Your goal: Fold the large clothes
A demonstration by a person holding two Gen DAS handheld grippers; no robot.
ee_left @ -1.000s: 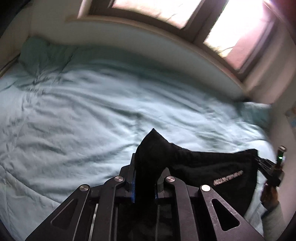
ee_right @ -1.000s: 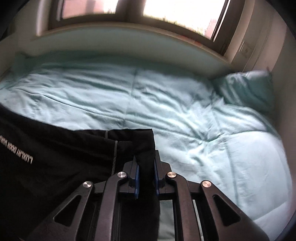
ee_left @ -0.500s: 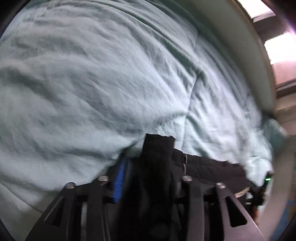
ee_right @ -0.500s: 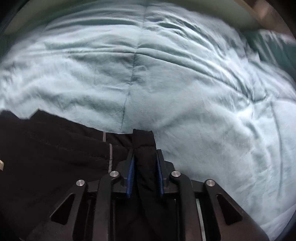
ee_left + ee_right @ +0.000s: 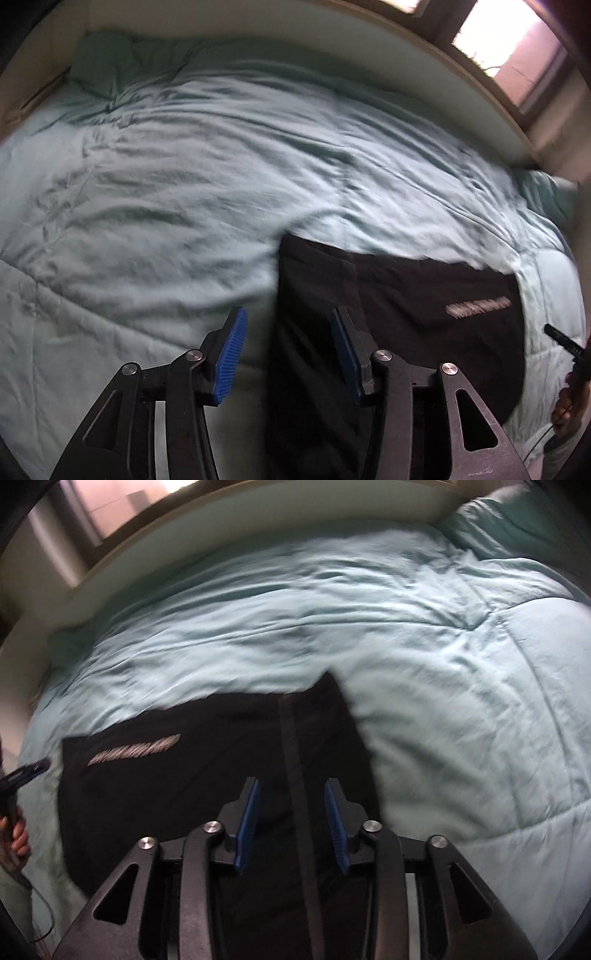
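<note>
Both jaws have just been opening and now stand released. Left gripper [image 5: 286, 354]: garment [image 5: 424, 306] edge lies between the blue pads [image 5: 232, 354], not pressed by them. Right gripper [image 5: 291, 825]: grey stripe [image 5: 295, 775] runs through the gap, pads clear of it. Garment lies flat on the quilt [image 5: 166, 184], long axis running across from one of your grippers to the other; white lettering [image 5: 133, 749] sits nearer the left side of the right view. Judged: each hand is nearest its own end, so the next fold would take both ends together

Bedroom: quilted bed [image 5: 184, 192], window [image 5: 506, 40]
</note>
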